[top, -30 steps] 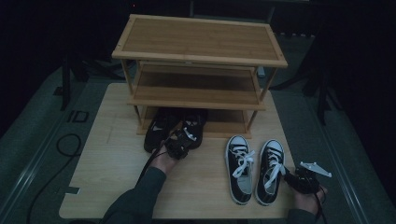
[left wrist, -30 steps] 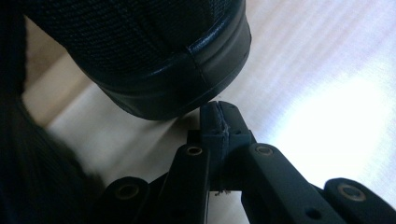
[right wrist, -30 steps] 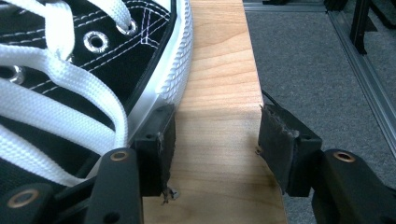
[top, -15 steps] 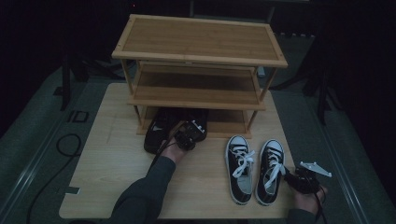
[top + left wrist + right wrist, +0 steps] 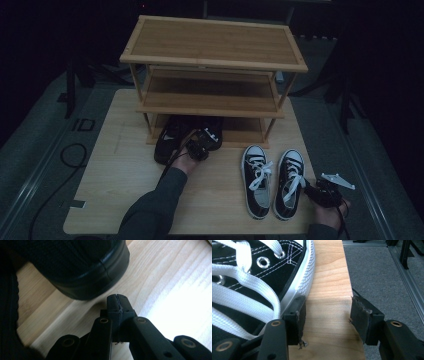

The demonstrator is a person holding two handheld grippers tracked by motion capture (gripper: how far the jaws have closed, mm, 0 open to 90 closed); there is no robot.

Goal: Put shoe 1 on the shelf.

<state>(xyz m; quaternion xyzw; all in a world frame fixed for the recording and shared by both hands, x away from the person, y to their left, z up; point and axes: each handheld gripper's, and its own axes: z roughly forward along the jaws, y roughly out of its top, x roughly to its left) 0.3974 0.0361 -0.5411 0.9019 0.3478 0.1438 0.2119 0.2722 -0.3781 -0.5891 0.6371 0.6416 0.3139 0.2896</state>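
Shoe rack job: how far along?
Roughly halfway, it seems. The pair of plain black shoes sits partly under the three-tier wooden rack, with the shut left gripper beside one shoe's heel. The black-and-white lace-up sneakers are not yet shelved; the open right gripper waits beside one.

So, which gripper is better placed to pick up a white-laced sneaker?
Right. The right gripper is open beside the right sneaker, one jaw touching its sole. The left gripper is shut, by the black shoes.

Dim high view; glare whitens one close-up
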